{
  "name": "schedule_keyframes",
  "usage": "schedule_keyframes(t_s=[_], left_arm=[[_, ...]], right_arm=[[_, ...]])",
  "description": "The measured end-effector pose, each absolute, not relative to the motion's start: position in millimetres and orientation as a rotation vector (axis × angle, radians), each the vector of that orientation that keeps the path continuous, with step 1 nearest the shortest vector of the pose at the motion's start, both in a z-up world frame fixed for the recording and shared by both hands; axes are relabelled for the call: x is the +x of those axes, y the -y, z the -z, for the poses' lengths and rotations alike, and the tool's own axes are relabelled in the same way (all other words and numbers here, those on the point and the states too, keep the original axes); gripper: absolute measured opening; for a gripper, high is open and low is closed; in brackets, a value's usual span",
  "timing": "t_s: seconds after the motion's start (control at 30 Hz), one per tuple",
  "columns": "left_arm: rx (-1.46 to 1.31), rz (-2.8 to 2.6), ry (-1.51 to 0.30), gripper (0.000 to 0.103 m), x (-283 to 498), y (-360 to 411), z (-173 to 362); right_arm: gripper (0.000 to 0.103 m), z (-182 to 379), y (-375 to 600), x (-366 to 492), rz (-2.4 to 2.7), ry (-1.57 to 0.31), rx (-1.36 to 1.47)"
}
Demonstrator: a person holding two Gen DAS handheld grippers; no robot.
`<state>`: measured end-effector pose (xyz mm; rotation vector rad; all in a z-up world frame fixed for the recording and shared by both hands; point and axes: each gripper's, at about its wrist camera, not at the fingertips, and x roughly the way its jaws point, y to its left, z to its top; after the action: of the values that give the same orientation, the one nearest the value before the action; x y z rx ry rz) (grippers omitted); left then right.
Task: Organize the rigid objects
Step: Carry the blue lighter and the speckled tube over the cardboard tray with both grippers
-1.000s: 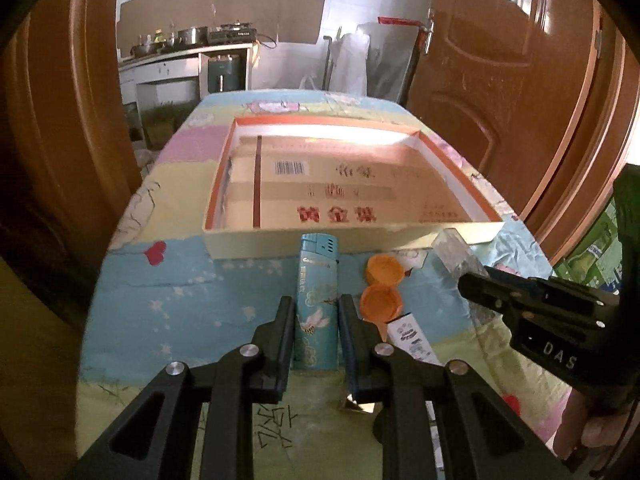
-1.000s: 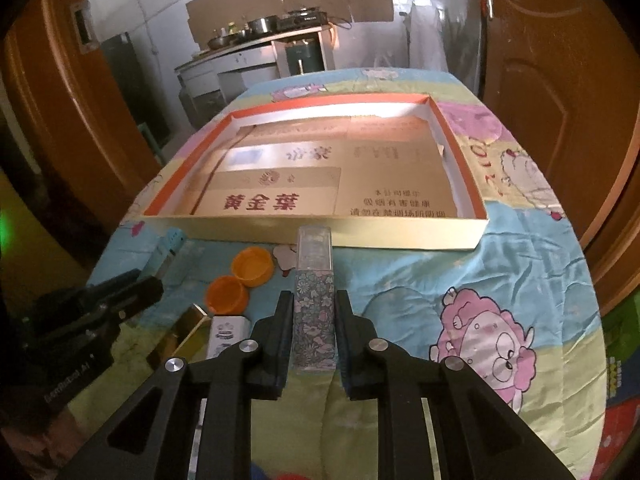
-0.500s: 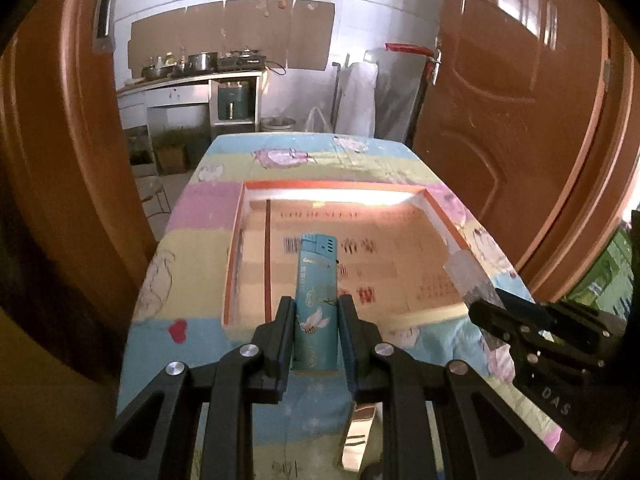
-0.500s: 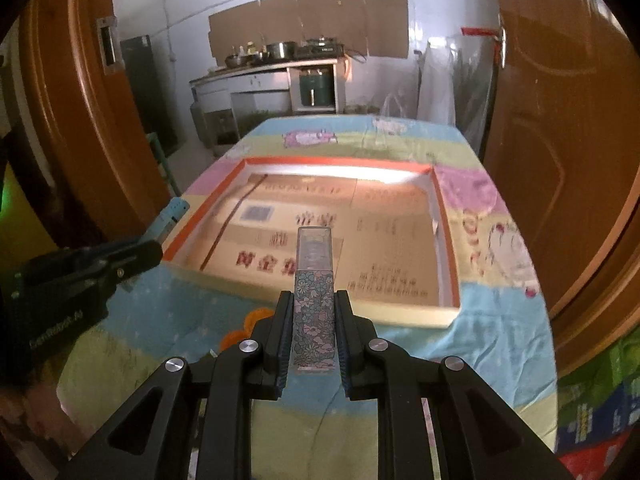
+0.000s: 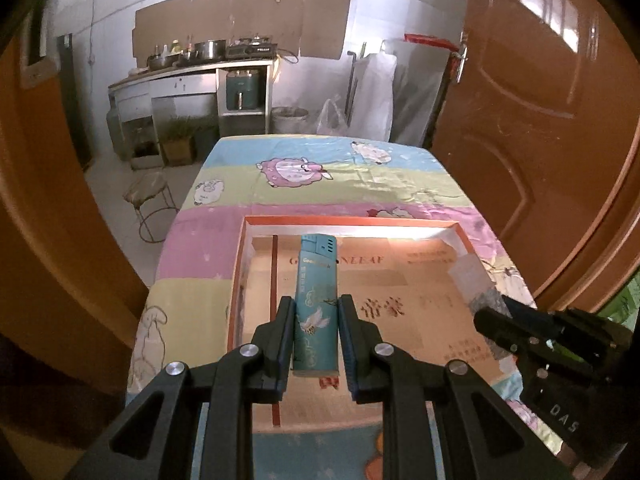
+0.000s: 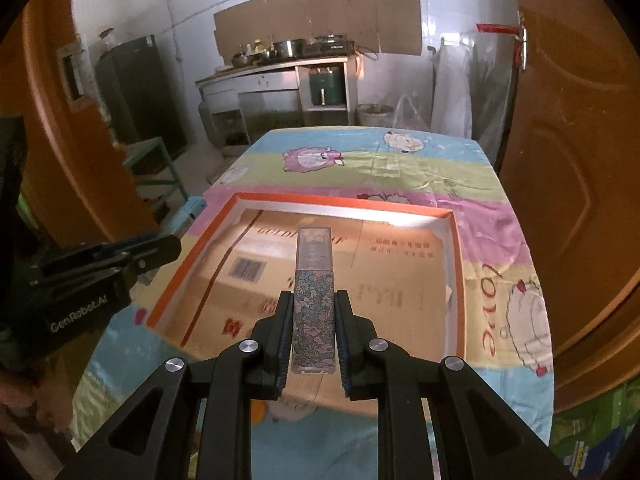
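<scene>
My left gripper [image 5: 316, 308] is shut on a teal lighter [image 5: 316, 304] with a bird print and holds it in the air above the left part of the orange-rimmed shallow box [image 5: 352, 222]. My right gripper [image 6: 313, 304] is shut on a floral lighter [image 6: 314, 300] with a clear top and holds it above the middle of the same box [image 6: 340, 202]. The right gripper also shows at the right of the left wrist view [image 5: 500, 324]. The left gripper shows at the left of the right wrist view [image 6: 160, 248].
The box lies on a table with a pastel cartoon-sheep cloth [image 5: 320, 172]. Its cardboard floor [image 6: 400, 280] holds nothing that I can see. Brown doors stand on both sides [image 5: 540, 100]. A stool [image 5: 146, 196] stands by the table's far left. A kitchen counter is behind.
Both grippers have risen from the table with their lighters and moved forward over the box. The orange caps and small items near the box's front edge have left view.
</scene>
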<state>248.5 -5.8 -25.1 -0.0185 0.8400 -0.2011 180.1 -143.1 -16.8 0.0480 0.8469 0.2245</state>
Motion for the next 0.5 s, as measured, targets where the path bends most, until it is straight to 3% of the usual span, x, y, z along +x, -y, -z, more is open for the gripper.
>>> schedule_keyframes(t_s=[0.5], left_arm=[[-0.005,0.173,-0.95,0.022,323.6,15.7,65.5]], right_arm=[[0.02,50.9,139.0,281.2,-0.21,-0.959,0.072]])
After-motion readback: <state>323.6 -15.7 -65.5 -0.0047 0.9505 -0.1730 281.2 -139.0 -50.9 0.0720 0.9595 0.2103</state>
